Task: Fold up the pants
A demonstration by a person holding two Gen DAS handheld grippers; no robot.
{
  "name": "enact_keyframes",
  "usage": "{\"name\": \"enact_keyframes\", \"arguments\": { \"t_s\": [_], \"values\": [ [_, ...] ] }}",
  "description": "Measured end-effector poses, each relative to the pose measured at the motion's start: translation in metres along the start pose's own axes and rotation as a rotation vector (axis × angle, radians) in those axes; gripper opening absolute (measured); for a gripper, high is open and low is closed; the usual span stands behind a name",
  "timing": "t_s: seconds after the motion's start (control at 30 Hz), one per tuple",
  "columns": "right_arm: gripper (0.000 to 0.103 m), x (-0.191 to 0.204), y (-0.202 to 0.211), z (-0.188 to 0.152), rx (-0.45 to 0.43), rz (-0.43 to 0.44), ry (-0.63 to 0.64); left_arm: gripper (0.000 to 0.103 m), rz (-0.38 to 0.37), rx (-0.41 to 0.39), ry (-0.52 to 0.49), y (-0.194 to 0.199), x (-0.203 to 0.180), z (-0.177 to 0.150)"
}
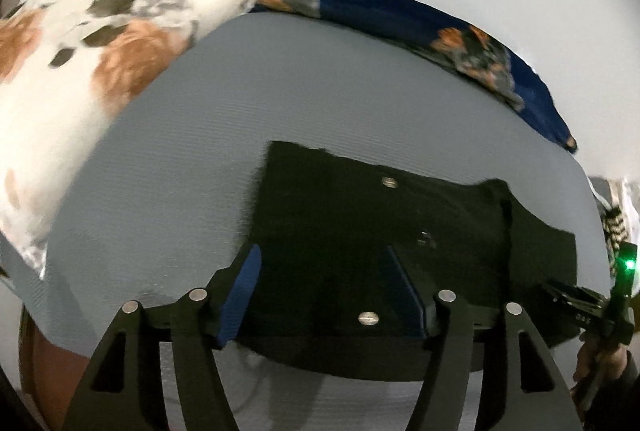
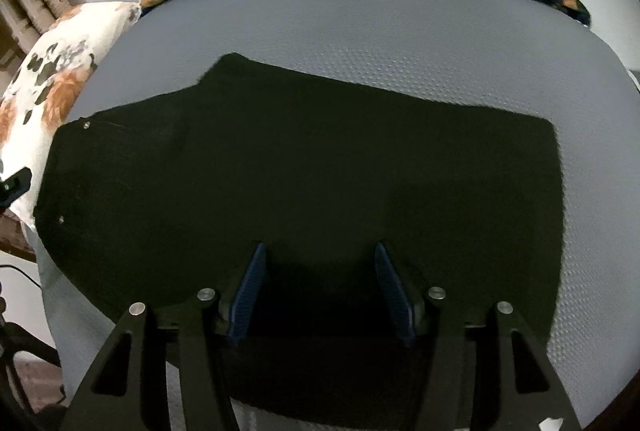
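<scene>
On ribbed grey sheet [image 2: 360, 11], flat, seemingly denim black pants [image 2: 300, 171].

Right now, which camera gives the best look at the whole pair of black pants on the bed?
The right wrist view: the black pants lie nearly whole across the grey sheet, outline clear on three sides. The left wrist view shows only one end with metal buttons, the rest cut off behind the open left gripper.

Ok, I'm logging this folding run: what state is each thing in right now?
pants: black, lying flat on the grey sheet, already folded over, not gripped.
left claw: open, over the waist end with the rivets.
right claw: open, over the near edge.
grey sheet: spread smooth.
white flowered pillow: lying at the bed's edge.
blue blanket: bunched along the far side.
</scene>
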State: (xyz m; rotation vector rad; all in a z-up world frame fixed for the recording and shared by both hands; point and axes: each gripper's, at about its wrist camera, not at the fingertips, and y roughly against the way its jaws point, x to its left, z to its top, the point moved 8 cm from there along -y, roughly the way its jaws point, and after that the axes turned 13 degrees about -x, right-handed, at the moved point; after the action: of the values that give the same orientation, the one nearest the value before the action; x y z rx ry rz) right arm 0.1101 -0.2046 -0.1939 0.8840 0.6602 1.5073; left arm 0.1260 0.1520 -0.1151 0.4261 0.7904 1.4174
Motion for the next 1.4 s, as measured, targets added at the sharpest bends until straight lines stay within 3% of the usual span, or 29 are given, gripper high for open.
{"name": "enact_keyframes", "arguments": {
  "t_s": [0.27,0.5,0.6,0.7,0.8,0.9,1.1,1.4],
  "values": [
    [0.056,0.031,-0.026,0.034,-0.011,0.075,0.000,0.066,0.014,0.019,0.074,-0.002,0.039,0.004],
    [0.057,0.066,-0.056,0.062,-0.019,0.056,0.096,0.066,0.017,0.013,0.104,-0.002,0.049,0.002],
    [0.063,0.073,-0.061,0.071,-0.016,0.037,0.119,0.066,0.020,0.021,0.106,-0.006,0.051,0.000],
    [0.061,0.078,-0.063,0.079,-0.015,-0.001,0.182,0.066,0.021,0.029,0.120,-0.010,0.055,-0.001],
    [0.059,0.080,-0.059,0.088,-0.046,0.015,0.155,0.066,0.014,0.031,0.135,-0.011,0.059,0.000],
    [0.059,0.086,-0.065,0.091,-0.038,0.061,0.133,0.066,-0.028,0.031,0.158,-0.012,0.060,0.004],
    [0.061,0.089,-0.087,0.098,-0.008,0.056,0.101,0.066,-0.173,0.069,0.202,-0.014,0.054,0.008],
    [0.060,0.085,-0.050,0.113,-0.064,0.120,0.014,0.066,-0.310,0.236,0.305,-0.042,0.071,-0.006]
  ]
}}
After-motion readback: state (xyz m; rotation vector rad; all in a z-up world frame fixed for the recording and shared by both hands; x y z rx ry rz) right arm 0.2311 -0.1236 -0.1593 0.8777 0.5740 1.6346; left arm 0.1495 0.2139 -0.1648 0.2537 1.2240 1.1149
